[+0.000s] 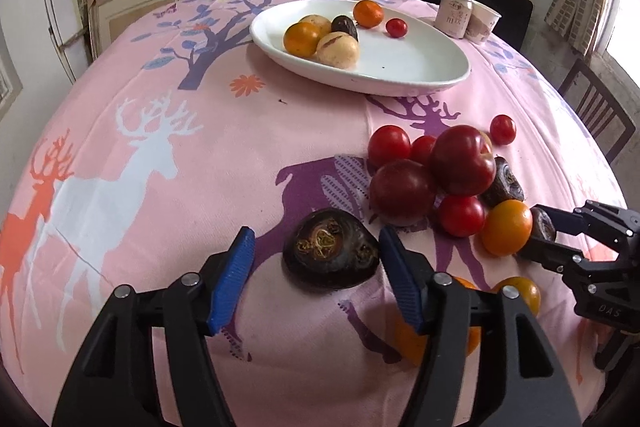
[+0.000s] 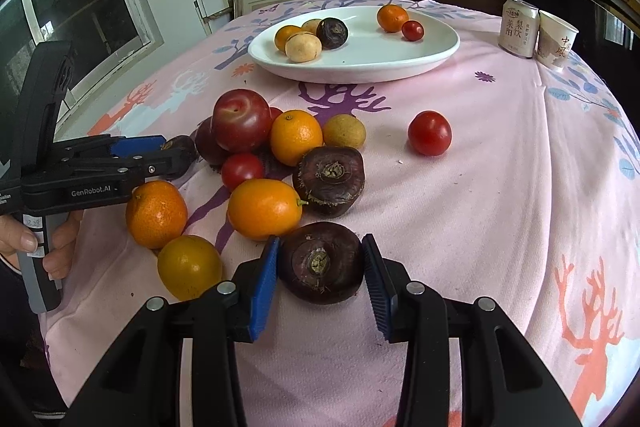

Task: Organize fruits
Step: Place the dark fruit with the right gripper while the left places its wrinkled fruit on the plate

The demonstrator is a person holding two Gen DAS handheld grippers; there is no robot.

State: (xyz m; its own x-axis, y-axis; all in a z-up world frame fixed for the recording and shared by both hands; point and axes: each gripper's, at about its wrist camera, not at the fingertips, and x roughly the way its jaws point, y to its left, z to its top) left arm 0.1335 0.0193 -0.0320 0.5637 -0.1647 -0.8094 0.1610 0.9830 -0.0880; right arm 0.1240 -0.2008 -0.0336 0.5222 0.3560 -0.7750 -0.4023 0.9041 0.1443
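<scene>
A white oval plate [image 1: 416, 67] [image 2: 400, 63] at the table's far side holds several small fruits. A pile of red plums, cherry tomatoes, oranges and dark water chestnuts lies in front of it [image 1: 440, 179] [image 2: 280, 155]. My left gripper [image 1: 316, 267] is open, its blue pads on either side of a dark water chestnut [image 1: 330, 255] on the cloth, not touching. My right gripper [image 2: 320, 275] stands around another dark water chestnut [image 2: 322, 261]; the left pad touches it, the right pad sits just off it. The right gripper also shows in the left wrist view [image 1: 544, 233].
A drink can [image 2: 518, 27] and a paper cup [image 2: 556, 39] stand at the back right of the pink deer-print tablecloth [image 1: 160, 155]. One cherry tomato [image 2: 429, 133] lies apart from the pile. Chairs and shelves stand behind the table.
</scene>
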